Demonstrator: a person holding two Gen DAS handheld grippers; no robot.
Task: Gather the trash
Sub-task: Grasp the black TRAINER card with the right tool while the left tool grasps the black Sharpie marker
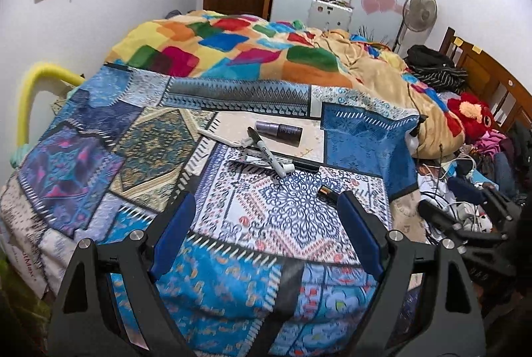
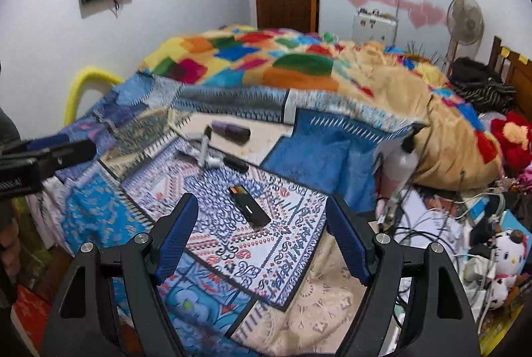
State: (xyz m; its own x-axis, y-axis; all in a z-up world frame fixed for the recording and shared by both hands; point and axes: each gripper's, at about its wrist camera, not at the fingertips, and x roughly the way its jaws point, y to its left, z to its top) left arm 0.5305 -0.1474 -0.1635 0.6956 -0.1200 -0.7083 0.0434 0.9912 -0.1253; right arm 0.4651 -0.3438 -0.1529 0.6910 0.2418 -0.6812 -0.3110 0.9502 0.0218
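On the bed's blue patterned cover (image 1: 286, 210) lie a dark purple tube (image 1: 278, 131), a grey marker (image 1: 269, 156), a black pen (image 1: 304, 165) and a white stick (image 1: 221, 138). A small black device (image 2: 250, 205) lies nearer, partly hidden behind my left gripper's right finger in the left wrist view (image 1: 324, 190). My left gripper (image 1: 266, 204) is open and empty, hovering short of these things. My right gripper (image 2: 261, 207) is open and empty, with the black device just ahead between its fingers. The left gripper also shows at the left edge of the right wrist view (image 2: 63, 154).
A colourful blanket (image 1: 232, 51) covers the far half of the bed. Tangled cables (image 2: 432, 224), plush toys (image 2: 508, 247) and clothes crowd the right side. A fan (image 1: 419, 12), a white case (image 1: 329, 12), a door and a wardrobe stand behind. A yellow rail (image 1: 30, 91) is at left.
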